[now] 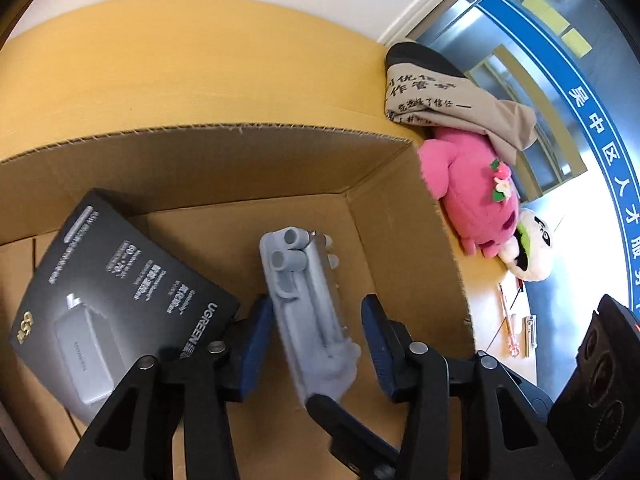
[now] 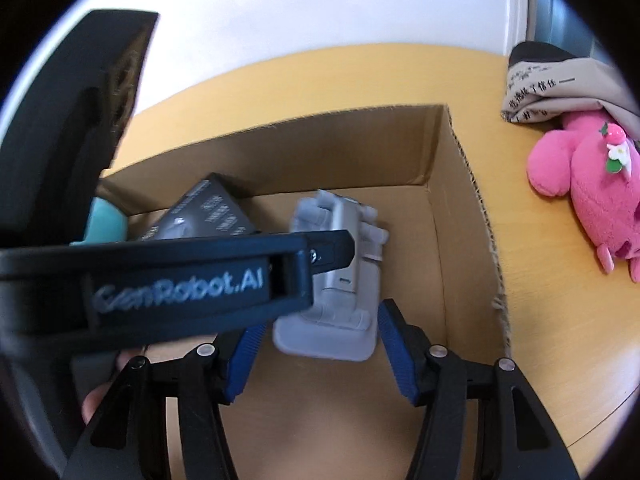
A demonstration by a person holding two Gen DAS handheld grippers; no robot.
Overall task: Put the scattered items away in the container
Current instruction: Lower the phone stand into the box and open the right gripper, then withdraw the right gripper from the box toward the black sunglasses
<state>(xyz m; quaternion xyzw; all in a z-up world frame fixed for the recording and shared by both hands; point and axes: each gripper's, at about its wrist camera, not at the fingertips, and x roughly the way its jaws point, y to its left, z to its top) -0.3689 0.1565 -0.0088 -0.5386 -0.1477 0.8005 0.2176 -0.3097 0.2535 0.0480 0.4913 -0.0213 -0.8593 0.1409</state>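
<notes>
An open cardboard box (image 1: 404, 216) (image 2: 456, 216) sits on the yellow table. Inside it lie a grey moulded pack (image 1: 308, 300) (image 2: 340, 280), a black UGREEN charger box (image 1: 120, 292) (image 2: 208, 212) and a teal soft item (image 2: 106, 216). My left gripper (image 1: 314, 344) is open above the box, its blue pads on either side of the grey pack without touching it. My right gripper (image 2: 318, 352) is open above the box, just in front of the grey pack. The left gripper's black body (image 2: 168, 276) crosses the right wrist view and hides part of the box.
A pink plush toy (image 1: 468, 196) (image 2: 592, 200) lies on the table right of the box, with a beige printed cloth bag (image 1: 444, 92) (image 2: 560, 84) behind it. A white panda-like plush (image 1: 528, 248), pens (image 1: 516, 324) and a black device (image 1: 596, 372) lie further right.
</notes>
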